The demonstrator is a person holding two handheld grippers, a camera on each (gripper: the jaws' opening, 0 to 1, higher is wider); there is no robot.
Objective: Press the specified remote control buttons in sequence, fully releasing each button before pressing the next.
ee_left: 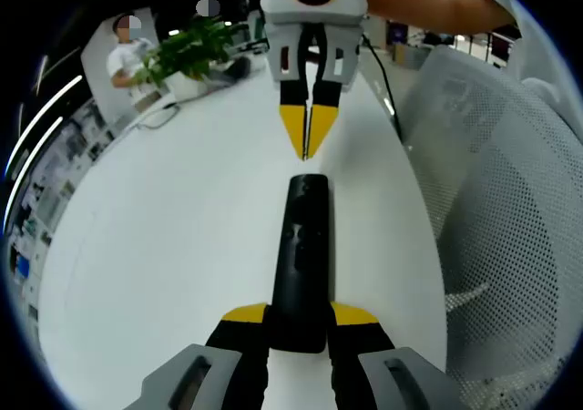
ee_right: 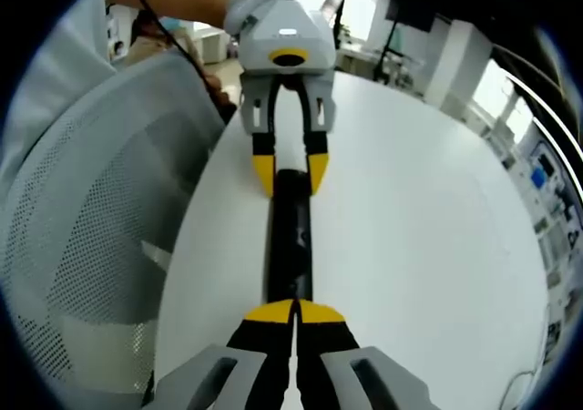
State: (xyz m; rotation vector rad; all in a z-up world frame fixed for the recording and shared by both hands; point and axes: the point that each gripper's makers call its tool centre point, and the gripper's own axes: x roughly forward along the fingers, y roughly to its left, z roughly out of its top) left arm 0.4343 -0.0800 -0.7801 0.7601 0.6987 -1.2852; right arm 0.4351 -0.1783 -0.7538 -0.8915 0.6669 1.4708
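My left gripper (ee_left: 298, 323) is clamped on the black remote (ee_left: 301, 260), which lies along the white table (ee_left: 182, 246) near its edge. My right gripper (ee_right: 294, 312), tips together, hovers ready. Next I press down on a button.

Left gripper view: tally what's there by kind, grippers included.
Remote: 1
Grippers: 2, left gripper clamped on the remote, right gripper shut, tips near the remote's far end
Potted plant: 1
Mesh chair: 1
White table: 1
Total: 6
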